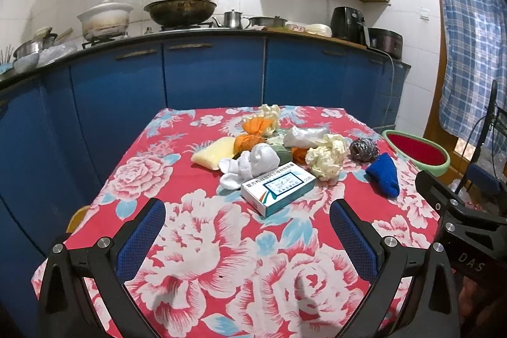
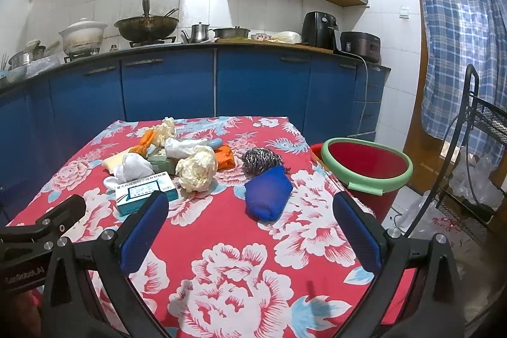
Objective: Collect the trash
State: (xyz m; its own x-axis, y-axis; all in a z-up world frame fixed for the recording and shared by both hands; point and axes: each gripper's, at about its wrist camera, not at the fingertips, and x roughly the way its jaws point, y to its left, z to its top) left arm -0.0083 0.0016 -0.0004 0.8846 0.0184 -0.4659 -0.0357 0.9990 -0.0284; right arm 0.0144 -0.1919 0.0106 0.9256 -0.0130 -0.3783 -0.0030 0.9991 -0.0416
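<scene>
Above the near edge of the bench, the left gripper [image 1: 247,238] hangs with its jaws spread wide and nothing between them, its blue pads [image 1: 141,243] over bare flowered tablecloth [image 1: 221,268]. Just beyond it, toward the middle of the bench, lies a white and teal medicine box [image 1: 277,189], apart from the gripper and roughly in line with the gap between its fingers. Touching the box's far side is a white sock [image 1: 250,163], with a pale yellow sponge [image 1: 214,152] beside it toward the left edge. Behind them sit orange wrappers [image 1: 253,132], a white plastic wad [image 1: 304,137] and crumpled cream paper [image 1: 326,157].

Over the near right corner, the right gripper [image 2: 250,230] is likewise wide apart and empty. Ahead of it, near the right edge and between its fingers in the wrist view, lies a blue knitted cloth [image 2: 267,195], not touching either pad. Just behind the cloth and touching it is a steel wool scourer [image 2: 261,159]. Further left the crumpled cream paper [image 2: 196,168] and the medicine box [image 2: 142,190] lie well to the side of this gripper.

Off the right edge of the bench stands a red bucket [image 2: 374,179] with a green rim, close against the bench side. Beyond the far edge runs a row of blue kitchen cabinets [image 2: 171,87].
</scene>
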